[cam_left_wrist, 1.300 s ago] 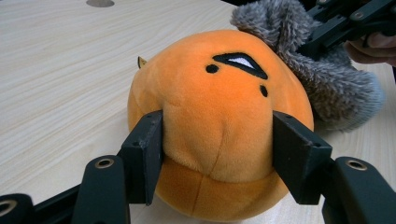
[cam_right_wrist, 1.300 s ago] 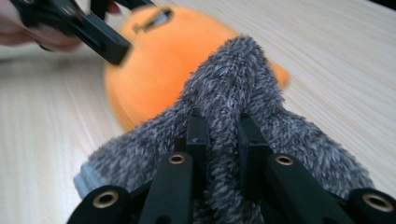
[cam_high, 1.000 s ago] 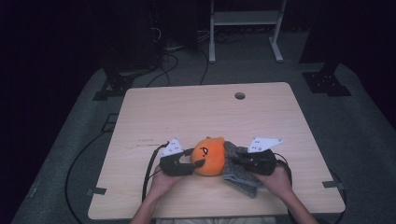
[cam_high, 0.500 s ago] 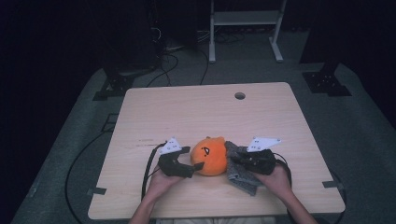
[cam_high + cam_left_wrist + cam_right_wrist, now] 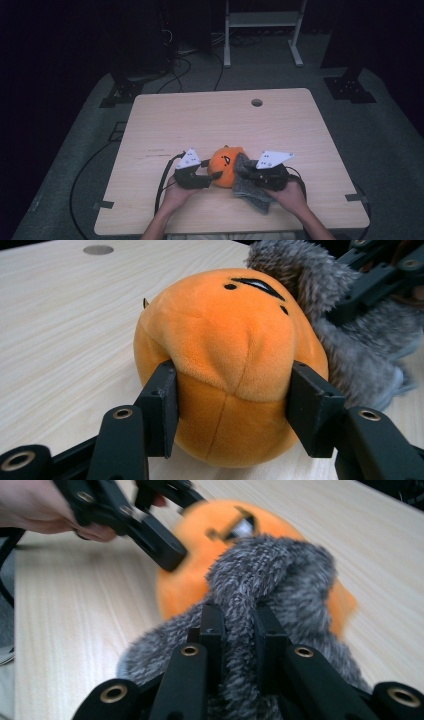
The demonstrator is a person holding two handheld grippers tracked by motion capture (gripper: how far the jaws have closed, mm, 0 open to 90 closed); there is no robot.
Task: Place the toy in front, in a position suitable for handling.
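Our left tool (image 5: 227, 410) has just closed its jaws on the round orange plush toy (image 5: 227, 355), which rests on the pale wooden counter (image 5: 210, 120); our right tool (image 5: 239, 630) pinches the fuzzy grey cloth (image 5: 272, 575) draped against it. We risk the soft toy squirming free, or the cloth slipping off if we tug sideways.

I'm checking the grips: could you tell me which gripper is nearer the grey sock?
Right. The right gripper is shut on the grey sock; the left gripper clamps the orange plush beside it, apart from the sock.
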